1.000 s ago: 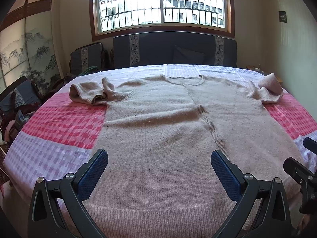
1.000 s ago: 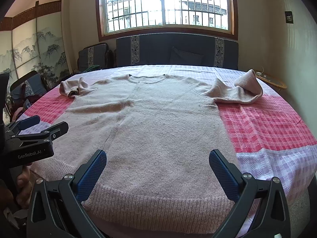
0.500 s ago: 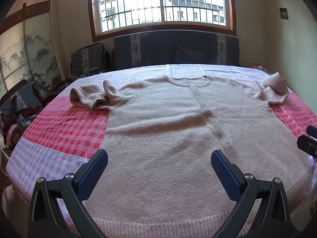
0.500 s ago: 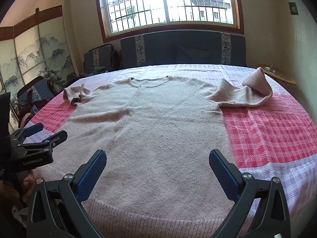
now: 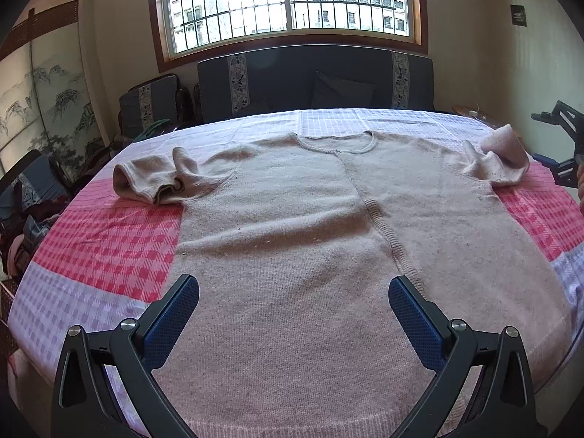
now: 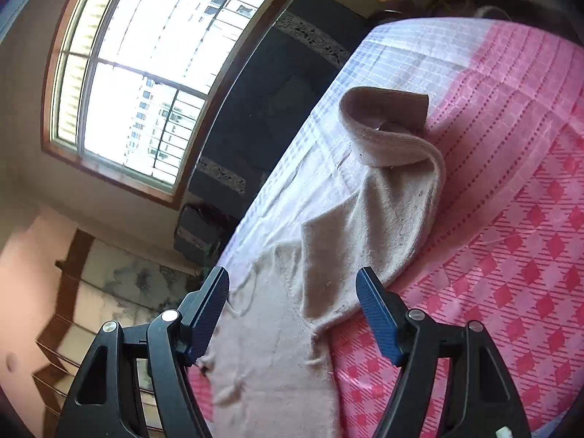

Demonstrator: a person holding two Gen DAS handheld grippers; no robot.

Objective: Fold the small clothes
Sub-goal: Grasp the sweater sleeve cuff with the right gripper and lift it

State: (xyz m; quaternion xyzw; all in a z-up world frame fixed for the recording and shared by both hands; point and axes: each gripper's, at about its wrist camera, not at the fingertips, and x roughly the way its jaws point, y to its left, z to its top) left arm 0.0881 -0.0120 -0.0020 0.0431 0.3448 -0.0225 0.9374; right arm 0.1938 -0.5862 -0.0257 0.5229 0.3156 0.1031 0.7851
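A beige knit sweater point(image 5: 328, 241) lies spread flat, front up, across the counter point(image 5: 109, 248) with its checked pink and lilac cloth. Its left sleeve point(image 5: 157, 182) is bunched at the far left, and its right sleeve point(image 6: 387, 189) is curled into a loop at the far right. The left tool point(image 5: 294, 314) hangs over the near hem with jaws wide and nothing between them. The right tool point(image 6: 292, 303), rolled sideways, points at the right sleeve; its jaws are closing, part-way in, with the sleeve's armpit fold ahead of them but not pinched.

The likely risk is that the jaws shut short of the sleeve, or catch the checked cloth along with the knit, so a pull drags the cloth and skews the sweater body. The looped cuff could also unroll unevenly.

No containers are in view.
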